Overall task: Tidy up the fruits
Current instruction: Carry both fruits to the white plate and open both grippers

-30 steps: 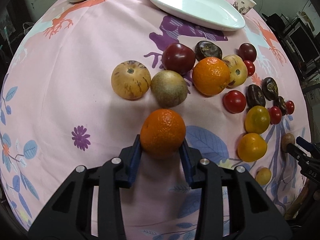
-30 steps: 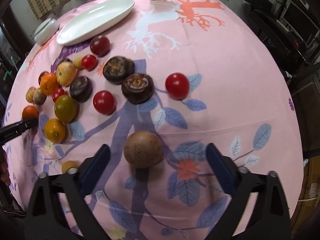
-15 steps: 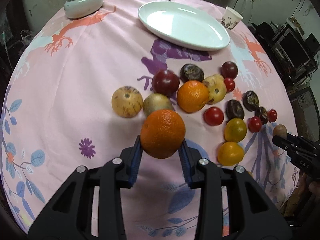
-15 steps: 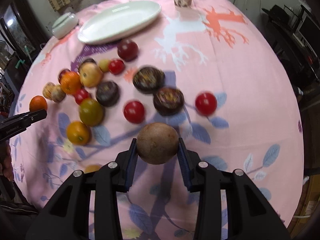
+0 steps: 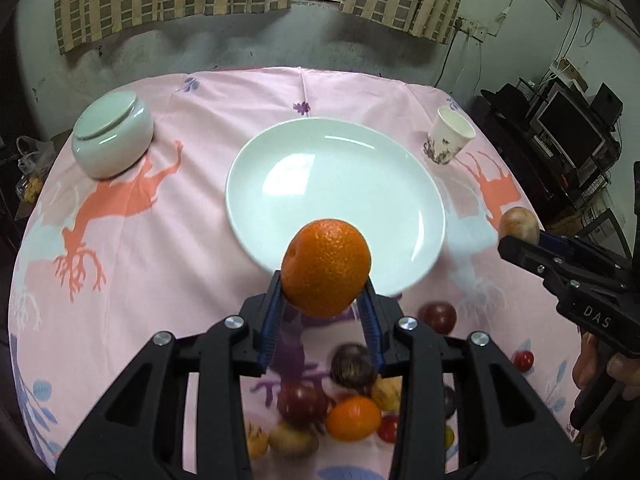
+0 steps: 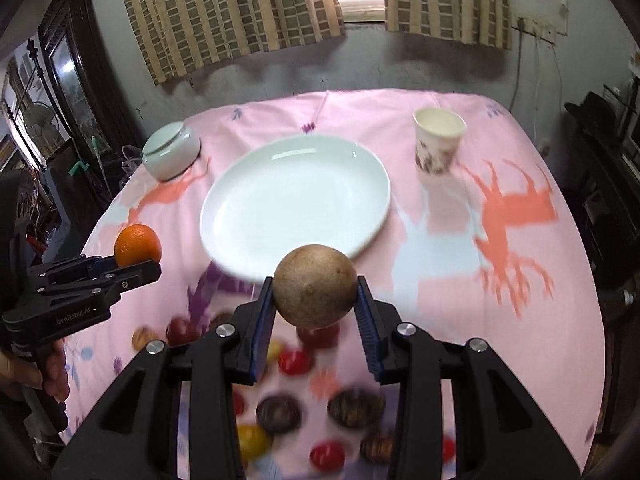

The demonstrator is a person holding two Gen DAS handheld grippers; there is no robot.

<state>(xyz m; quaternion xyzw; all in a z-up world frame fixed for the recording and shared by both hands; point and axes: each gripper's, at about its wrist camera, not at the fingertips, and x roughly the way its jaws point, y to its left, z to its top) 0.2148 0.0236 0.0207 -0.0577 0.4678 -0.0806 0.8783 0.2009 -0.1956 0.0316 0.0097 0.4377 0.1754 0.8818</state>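
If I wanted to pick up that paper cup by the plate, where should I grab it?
Grip the paper cup around its middle wall, coming in level from the front. It stands upright and open at the top, and it looks thin, so a gentle squeeze below the rim should hold it without crushing. The white plate sits beside it, so keep off that side.

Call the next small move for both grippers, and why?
Probably carry both forward over the white plate and lower. The left gripper is shut on the orange, the right gripper on the brown fruit; both hang short of the bare plate's near rim.
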